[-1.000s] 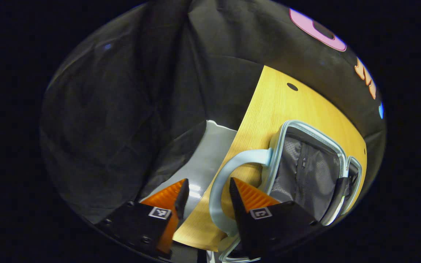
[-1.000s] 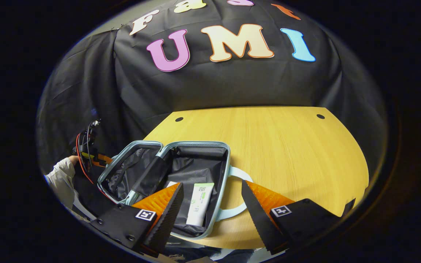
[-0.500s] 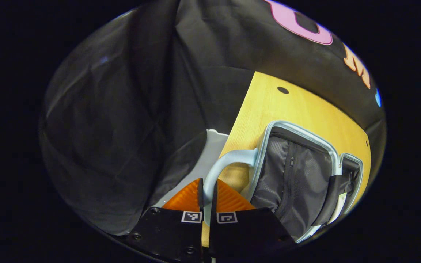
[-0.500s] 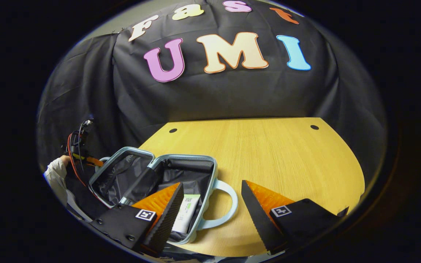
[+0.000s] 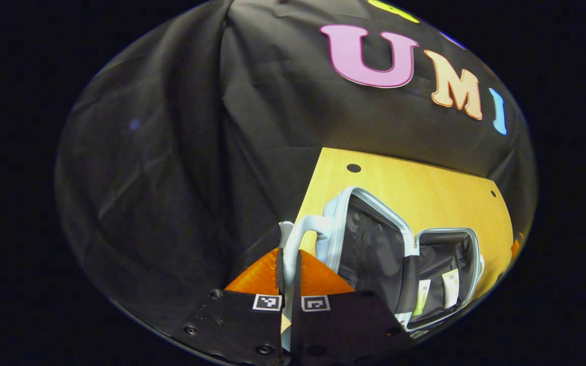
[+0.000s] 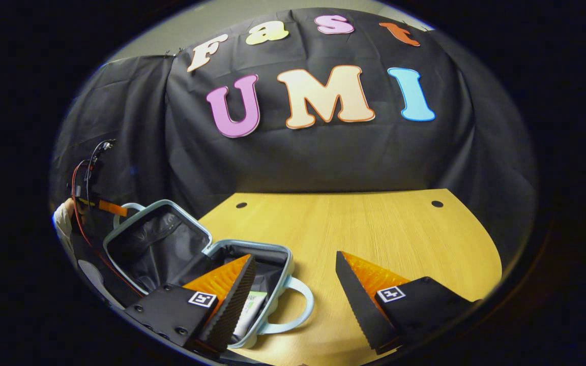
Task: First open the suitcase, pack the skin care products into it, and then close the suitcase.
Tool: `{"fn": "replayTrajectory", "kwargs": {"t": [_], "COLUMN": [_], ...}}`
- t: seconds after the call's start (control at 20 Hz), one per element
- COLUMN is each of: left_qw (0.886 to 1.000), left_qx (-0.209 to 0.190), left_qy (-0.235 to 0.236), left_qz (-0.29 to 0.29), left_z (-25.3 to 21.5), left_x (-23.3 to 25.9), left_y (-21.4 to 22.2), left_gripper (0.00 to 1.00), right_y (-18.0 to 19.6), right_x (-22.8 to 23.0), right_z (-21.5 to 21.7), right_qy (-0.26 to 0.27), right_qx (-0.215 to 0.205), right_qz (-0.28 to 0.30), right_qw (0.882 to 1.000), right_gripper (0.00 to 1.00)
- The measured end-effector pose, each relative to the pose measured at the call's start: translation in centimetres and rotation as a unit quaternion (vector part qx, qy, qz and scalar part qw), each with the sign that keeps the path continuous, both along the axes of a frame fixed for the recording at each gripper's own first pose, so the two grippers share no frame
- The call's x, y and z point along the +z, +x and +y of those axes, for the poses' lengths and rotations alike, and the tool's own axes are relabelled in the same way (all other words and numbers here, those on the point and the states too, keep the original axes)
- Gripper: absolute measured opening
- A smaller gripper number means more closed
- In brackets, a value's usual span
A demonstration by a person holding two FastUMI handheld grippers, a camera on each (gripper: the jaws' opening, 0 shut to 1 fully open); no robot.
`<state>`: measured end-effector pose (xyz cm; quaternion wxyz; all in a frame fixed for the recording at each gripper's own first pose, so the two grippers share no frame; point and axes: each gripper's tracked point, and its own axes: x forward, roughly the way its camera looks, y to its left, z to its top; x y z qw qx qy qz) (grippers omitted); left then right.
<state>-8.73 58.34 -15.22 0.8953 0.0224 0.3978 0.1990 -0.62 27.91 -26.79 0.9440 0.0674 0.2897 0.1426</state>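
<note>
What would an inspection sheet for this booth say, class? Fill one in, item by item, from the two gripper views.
Surface: pale wooden table, two small dark holes near its far edge.
Job's things: pale blue hard-shell suitcase open, dark lining, lid half raised; white skin care tubes lie in its other half.
Clutter: nothing seen.
Grippers: left tongs shut on the lid's pale blue loop handle; right tongs open, holding nothing, above the other loop handle.
Cables: red and black wires on the left gripper, by a person's hand.
Surroundings: black cloth wall.
</note>
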Motion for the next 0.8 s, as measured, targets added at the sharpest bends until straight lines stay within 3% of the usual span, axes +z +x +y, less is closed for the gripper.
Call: {"fn": "replayTrajectory", "kwargs": {"t": [0.1, 0.35, 0.8], "left_qw": [1.0, 0.998, 0.991], "left_qx": [0.009, -0.019, -0.082], "left_qy": [0.001, -0.013, -0.054], "left_qz": [-0.019, -0.059, -0.093], "left_z": [-2.2, -9.5, -23.0], "left_x": [1.9, 6.0, 6.5], "left_y": [0.5, 2.5, 7.4], "left_gripper": [0.0, 0.0, 0.0], "right_y": [0.5, 0.8, 2.7], "right_x": [0.5, 2.0, 3.4], "right_z": [-1.3, -6.7, -13.4], "right_qy": [-0.001, 0.002, 0.005], "right_qx": [0.012, 0.011, -0.003], "right_qz": [-0.007, -0.019, -0.038], "right_qw": [1.0, 1.0, 0.999], "right_gripper": [0.98, 1.0, 0.98]}}
